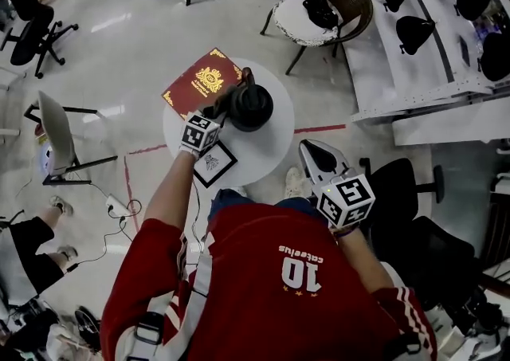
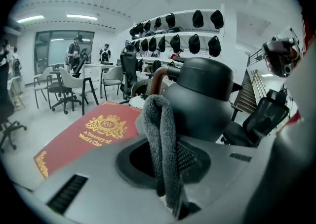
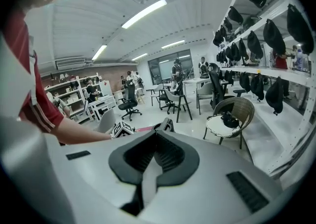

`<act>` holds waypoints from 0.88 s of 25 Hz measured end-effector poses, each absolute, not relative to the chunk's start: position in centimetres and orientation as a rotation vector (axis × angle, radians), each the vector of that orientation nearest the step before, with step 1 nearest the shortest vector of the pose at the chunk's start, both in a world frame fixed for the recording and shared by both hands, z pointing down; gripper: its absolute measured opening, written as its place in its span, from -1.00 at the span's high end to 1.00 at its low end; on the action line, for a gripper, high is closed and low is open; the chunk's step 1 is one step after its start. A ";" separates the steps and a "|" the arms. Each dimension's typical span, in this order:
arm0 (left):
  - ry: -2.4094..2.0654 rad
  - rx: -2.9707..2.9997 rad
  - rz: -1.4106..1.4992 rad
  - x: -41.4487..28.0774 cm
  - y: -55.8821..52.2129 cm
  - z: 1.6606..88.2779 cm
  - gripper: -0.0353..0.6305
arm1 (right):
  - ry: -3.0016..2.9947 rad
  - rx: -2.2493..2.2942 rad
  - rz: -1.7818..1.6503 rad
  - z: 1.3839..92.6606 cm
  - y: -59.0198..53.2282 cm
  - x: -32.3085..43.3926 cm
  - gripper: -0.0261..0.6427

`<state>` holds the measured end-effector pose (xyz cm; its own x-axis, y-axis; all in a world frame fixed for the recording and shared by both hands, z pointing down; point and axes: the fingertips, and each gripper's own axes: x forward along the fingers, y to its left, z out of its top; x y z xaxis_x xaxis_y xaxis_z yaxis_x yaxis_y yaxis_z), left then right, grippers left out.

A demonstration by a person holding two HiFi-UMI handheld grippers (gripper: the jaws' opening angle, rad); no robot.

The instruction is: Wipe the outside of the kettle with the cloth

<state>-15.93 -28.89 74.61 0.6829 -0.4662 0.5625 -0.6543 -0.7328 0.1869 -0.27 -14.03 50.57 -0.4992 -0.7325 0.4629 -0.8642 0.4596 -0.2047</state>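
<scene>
Two grippers. The left gripper [image 2: 164, 119] is clamped on the grey cloth [image 2: 165, 154], right at the black kettle's [image 2: 203, 100] near side; contact is unclear. A white table [image 1: 275, 152] sits under the kettle, with a red book [image 1: 198, 80] just beside it. The right gripper [image 3: 157, 141], jaws closed on nothing, hangs well apart from the kettle. Wiping step looks in hand; next, press the cloth on and sweep around the body.

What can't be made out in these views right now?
- Whether the fluffy grey cloth touches the dark grey kettle: left gripper view overlaps them; in head view the left gripper covers the cloth.
- Kettle base: hidden by that gripper's body, left gripper view.
- The red book and its gold title: cut off likewise.
- Right gripper view: the right gripper blocks nearly all the kettle.
</scene>
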 end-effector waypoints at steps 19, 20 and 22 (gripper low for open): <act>-1.173 2.277 0.715 -15.4 -22.5 75.0 0.76 | -2.564 1.081 0.608 50.3 -13.1 2.1 0.87; -1.174 2.268 0.719 -15.1 -21.9 74.9 0.76 | -2.568 1.080 0.612 50.3 -13.2 2.4 0.87; -1.172 2.266 0.718 -14.5 -21.0 75.0 0.76 | -2.581 1.076 0.618 50.2 -13.3 3.0 0.87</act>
<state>-14.52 -20.95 74.98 0.4938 -0.5838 0.6445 -0.8393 -0.5138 0.1777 2.99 -13.31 50.19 -0.6845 -0.6052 0.4065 -0.7237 0.6314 -0.2786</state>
